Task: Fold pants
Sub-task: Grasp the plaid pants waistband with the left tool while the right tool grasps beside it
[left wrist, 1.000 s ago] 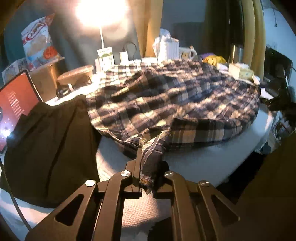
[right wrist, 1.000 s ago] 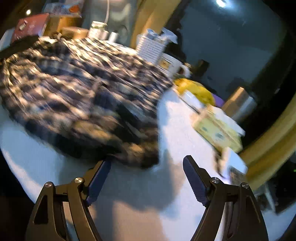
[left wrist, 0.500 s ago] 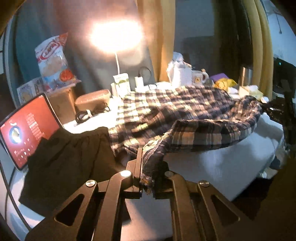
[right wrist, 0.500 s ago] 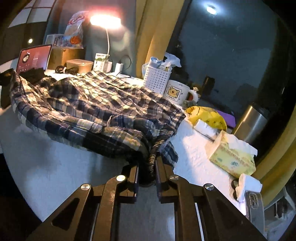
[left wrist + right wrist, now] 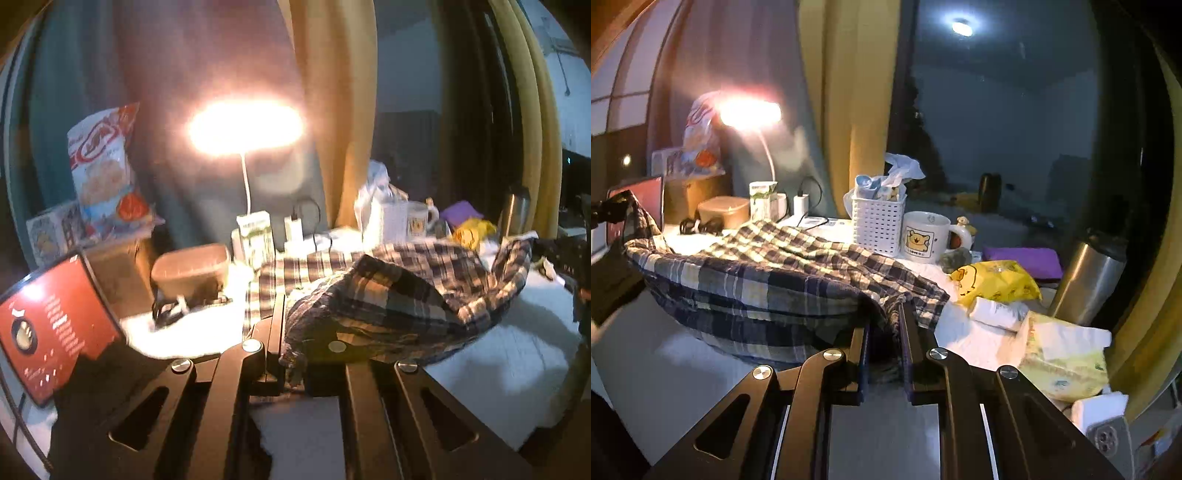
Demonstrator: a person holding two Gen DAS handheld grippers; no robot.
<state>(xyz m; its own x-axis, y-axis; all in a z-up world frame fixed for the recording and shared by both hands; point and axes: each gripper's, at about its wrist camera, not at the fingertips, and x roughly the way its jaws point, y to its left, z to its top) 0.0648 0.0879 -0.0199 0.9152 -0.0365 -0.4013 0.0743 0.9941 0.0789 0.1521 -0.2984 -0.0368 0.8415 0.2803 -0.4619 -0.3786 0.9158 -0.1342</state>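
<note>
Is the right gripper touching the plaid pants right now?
Touching. In the right wrist view the right gripper is shut on a bunched corner of the plaid pants, with cloth pinched between its two fingers.

Left gripper clamped on a corner of the plaid pants, that edge lifted off the white table. Rest of the fabric drapes toward the table's far-right edge. Red-screen tablet leans at its left edge, lit lamp at the back.
</note>
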